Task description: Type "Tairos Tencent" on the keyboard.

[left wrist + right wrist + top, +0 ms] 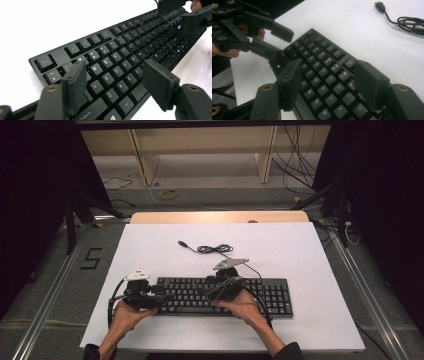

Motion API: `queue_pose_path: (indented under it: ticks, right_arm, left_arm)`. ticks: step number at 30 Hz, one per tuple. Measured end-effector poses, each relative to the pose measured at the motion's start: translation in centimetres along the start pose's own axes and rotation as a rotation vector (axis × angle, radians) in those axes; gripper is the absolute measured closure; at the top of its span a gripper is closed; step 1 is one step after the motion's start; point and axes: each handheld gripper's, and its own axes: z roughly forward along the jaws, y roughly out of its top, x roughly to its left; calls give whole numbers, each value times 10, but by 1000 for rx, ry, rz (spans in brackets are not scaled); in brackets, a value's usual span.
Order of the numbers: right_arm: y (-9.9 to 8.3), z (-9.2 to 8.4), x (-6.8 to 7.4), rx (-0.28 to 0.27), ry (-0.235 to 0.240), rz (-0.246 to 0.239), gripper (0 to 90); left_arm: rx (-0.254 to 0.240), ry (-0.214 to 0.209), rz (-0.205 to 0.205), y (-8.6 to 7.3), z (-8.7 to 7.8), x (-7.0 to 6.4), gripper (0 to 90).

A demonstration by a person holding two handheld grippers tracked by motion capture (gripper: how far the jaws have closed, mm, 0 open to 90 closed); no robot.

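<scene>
Forearms enter from the bottom edge of the high view. Left gripper (156, 296), at the keyboard's (280, 301) left end: jaws wide apart over the letter keys, holding nothing. Keyboard: black, flat on the white table (320, 265), near its front edge. Right gripper (212, 290), over the keyboard's middle: jaws likewise spread, empty. Cable (215, 249): coiled on the table just behind the keyboard, USB plug (183, 243) lying free.
</scene>
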Motion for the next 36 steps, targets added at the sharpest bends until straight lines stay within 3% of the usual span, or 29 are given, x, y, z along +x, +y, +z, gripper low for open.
queue_pose_path:
  ticks: [7,22,36]
  right_arm:
    - [-4,-3,2,6,11,0,371]
    - [-15,-9,9,9,19,-18,332]
    - [-20,-15,7,-4,10,-20,327]
  left_arm:
    - [7,3,1,5,6,1,403]
    - [94,26,34,18,29,-1,733]
    - [146,50,62,24,42,-3,888]
